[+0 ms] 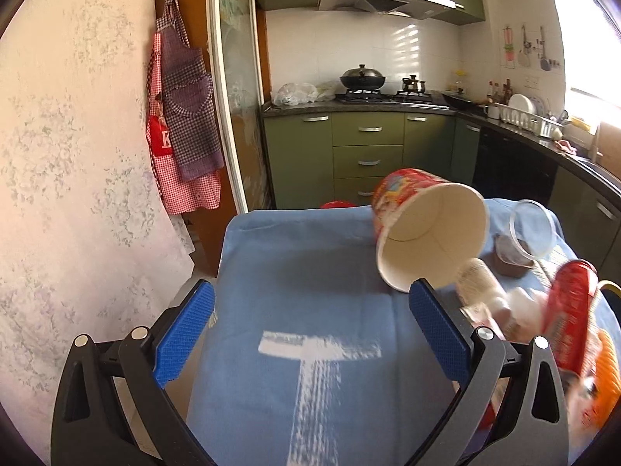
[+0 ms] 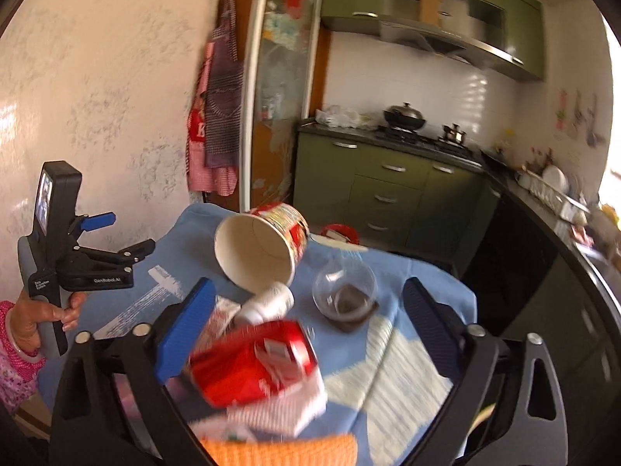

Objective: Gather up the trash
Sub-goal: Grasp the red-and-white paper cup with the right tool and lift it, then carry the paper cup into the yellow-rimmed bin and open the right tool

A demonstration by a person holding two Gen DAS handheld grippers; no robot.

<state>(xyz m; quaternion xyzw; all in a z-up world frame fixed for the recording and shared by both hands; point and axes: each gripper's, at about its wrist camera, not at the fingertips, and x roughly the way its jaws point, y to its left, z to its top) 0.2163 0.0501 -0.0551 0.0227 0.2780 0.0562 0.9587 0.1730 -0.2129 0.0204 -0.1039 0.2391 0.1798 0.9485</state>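
Observation:
On a table under a blue cloth (image 1: 295,256) lies trash. A red noodle cup (image 1: 427,225) (image 2: 260,248) is tipped on its side with its mouth toward me. Beside it are a small white bottle (image 1: 481,283) (image 2: 268,303), a clear plastic cup (image 1: 531,229) (image 2: 343,291) with brown dregs, and a red packet (image 1: 570,310) (image 2: 252,365) on white paper. My left gripper (image 1: 310,291) (image 2: 130,233) is open over bare cloth, left of the noodle cup. My right gripper (image 2: 308,283) is open, and the blurred red packet lies low between its fingers, close to the left pad and far from the right one.
A white tape T (image 1: 310,349) marks the cloth. Something orange (image 2: 279,450) sits at the near edge. A red round lid (image 2: 341,231) shows past the table's far side. Green cabinets (image 1: 368,147), a stove with a wok (image 1: 363,77), a wall with aprons (image 1: 182,116) surround it.

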